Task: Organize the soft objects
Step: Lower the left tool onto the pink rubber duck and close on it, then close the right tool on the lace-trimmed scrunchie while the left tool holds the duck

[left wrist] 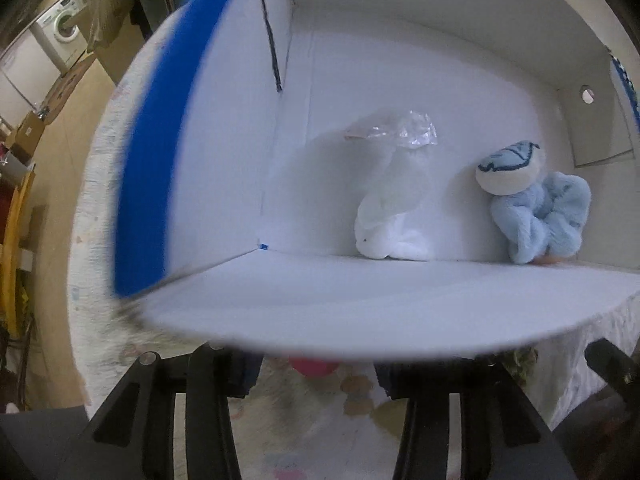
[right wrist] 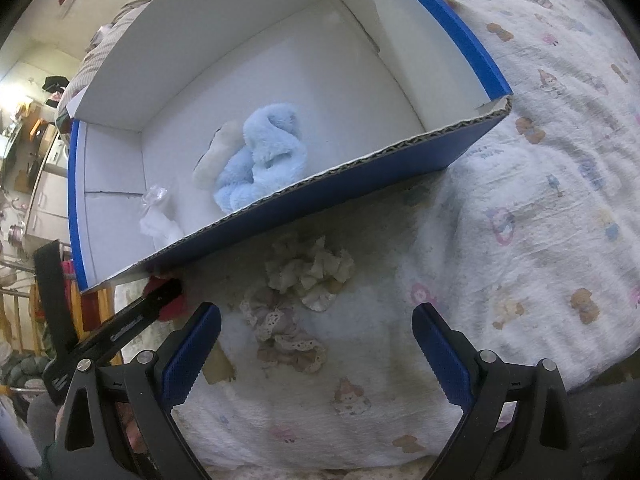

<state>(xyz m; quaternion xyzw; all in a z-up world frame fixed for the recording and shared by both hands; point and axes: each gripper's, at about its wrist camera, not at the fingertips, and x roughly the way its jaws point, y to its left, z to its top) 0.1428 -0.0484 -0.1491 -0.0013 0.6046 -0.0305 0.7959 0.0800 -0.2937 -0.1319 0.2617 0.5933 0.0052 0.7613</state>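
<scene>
A blue cardboard box with a white inside stands on the bed. In it lie a light blue fluffy scrunchie with a cream plush piece and a white soft item in clear plastic. A cream frilly scrunchie and a lace scrunchie lie on the bedsheet before the box. My right gripper is open just above the lace scrunchie. My left gripper sits under the box's near wall, open, with a pink thing between its fingers, partly hidden.
A printed white bedsheet covers the bed. The left gripper's arm shows at the box's left corner near a red object. A washing machine and cluttered room lie beyond the bed's edge.
</scene>
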